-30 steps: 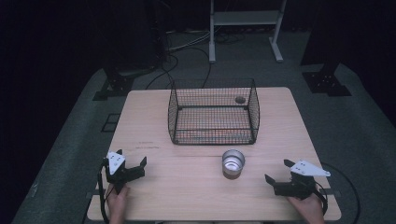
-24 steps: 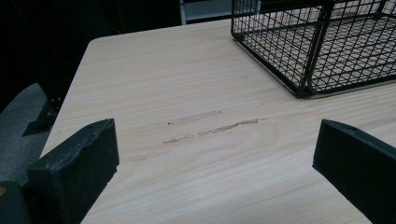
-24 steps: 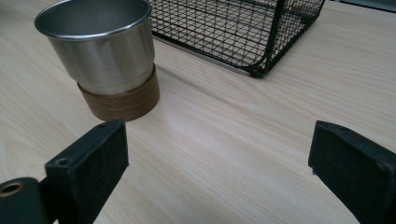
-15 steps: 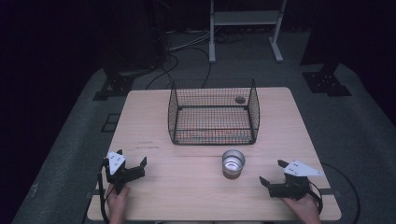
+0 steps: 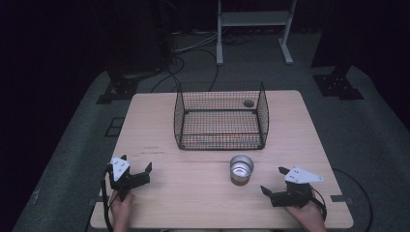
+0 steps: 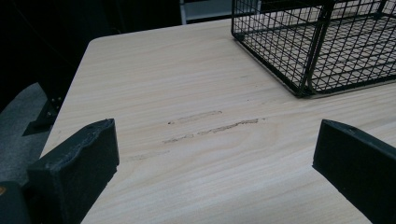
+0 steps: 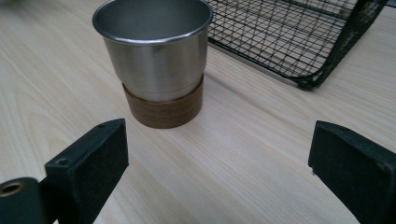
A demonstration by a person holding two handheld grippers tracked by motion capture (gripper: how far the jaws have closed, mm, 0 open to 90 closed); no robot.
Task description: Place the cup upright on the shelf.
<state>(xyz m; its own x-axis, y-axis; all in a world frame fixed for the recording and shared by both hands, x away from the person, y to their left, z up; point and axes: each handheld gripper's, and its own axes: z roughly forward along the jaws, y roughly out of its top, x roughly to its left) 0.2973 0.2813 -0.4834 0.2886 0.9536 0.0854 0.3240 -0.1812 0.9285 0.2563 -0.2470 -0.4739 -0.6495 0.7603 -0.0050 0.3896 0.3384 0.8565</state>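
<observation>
— Since a second ago, the right gripper (image 5: 278,180) has slid in toward the steel cup (image 5: 241,168), jaws wide and empty; the left gripper (image 5: 137,169) hasn't budged, equally open, holding nothing.

— And the cup?

— Shiny, upright on a wooden base (image 7: 163,108), mid-table, at the right gripper's 10 o'clock. Pale wood table (image 5: 193,193), dark room. Wire basket (image 5: 221,116) at the cup's 12; open table elsewhere.

Pale wood table (image 5: 159,130); wire basket (image 5: 220,118) centre-back; steel cup (image 5: 241,168) just before it.
</observation>
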